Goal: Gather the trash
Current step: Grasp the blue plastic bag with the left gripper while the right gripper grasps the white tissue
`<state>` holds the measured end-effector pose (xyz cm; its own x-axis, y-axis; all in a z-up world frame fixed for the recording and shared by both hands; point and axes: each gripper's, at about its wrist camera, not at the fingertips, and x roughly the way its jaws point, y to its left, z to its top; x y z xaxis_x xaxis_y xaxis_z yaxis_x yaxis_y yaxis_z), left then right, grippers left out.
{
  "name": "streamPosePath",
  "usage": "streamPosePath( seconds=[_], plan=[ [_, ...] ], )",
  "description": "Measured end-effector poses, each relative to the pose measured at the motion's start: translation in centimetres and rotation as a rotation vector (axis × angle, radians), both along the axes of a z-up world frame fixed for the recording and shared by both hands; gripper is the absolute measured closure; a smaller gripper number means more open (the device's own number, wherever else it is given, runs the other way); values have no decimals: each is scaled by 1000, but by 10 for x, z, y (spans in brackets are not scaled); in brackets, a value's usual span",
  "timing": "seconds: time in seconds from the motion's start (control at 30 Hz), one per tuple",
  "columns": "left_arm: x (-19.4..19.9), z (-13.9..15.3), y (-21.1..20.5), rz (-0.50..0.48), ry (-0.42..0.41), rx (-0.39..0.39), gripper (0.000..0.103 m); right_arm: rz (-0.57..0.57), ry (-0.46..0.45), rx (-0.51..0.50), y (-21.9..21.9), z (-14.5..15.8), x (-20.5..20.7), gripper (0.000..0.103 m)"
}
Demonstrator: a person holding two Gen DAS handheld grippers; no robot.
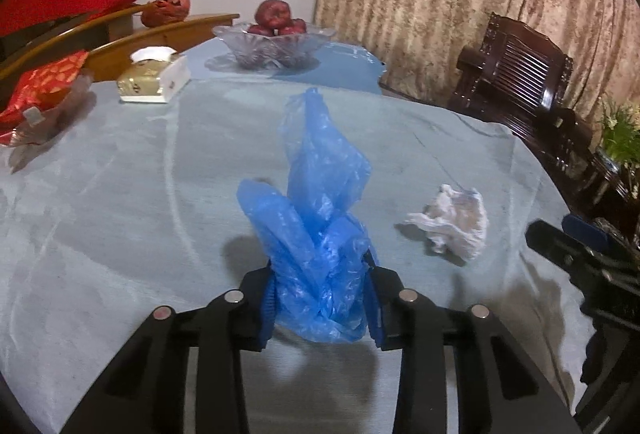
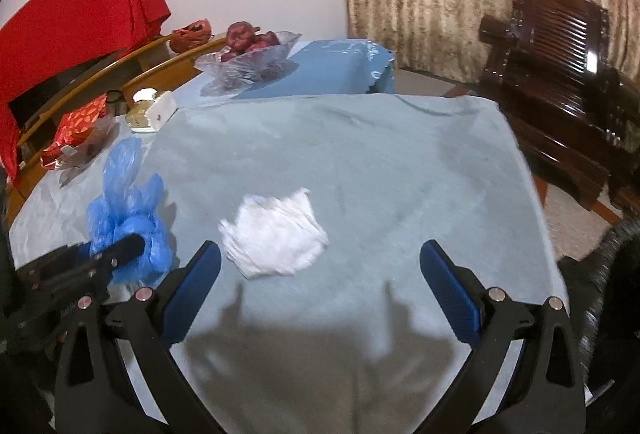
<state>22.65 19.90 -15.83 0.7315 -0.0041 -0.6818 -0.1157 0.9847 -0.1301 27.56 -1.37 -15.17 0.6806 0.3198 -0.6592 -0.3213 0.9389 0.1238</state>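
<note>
My left gripper (image 1: 320, 298) is shut on a crumpled blue plastic bag (image 1: 320, 218), which stands up between its jaws above the grey-blue tablecloth (image 1: 120, 202). A crumpled white tissue (image 1: 452, 222) lies on the cloth to the right of the bag. In the right wrist view my right gripper (image 2: 320, 254) is open and empty, with the white tissue (image 2: 276, 234) just ahead of its left finger. The blue bag (image 2: 128, 210) and the left gripper (image 2: 116, 254) show at the left there.
A glass bowl of red apples (image 1: 276, 38) stands at the far side. A tissue box (image 1: 154, 80) and a dish with a red packet (image 1: 44, 90) sit at the far left. A dark wooden chair (image 2: 560, 74) stands beyond the table's right edge.
</note>
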Motion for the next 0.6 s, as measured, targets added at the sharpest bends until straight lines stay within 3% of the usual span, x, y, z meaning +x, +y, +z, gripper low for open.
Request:
streamPosePath(
  seconds=[0.3,0.33,0.4,0.47,0.53,0.6],
  plan=[
    [-4,4,18,33,-7,21,67,24,68,-45,34,-21,36,9],
    [-5,4,19,33,-7,21,67,29,83,-45,34,-25,37,24],
    [-7,5,19,35,-9,19,67,48,124,-38,37,-31,40,42],
    [-8,4,20,35,-9,15,67,73,143,-23,38,-35,38,50],
    [-10,5,20,33,-10,13,67,104,150,-27,42,-36,34,71],
    [-12,6,16,28,-14,12,67,115,149,-35,44,-34,29,81]
  ],
)
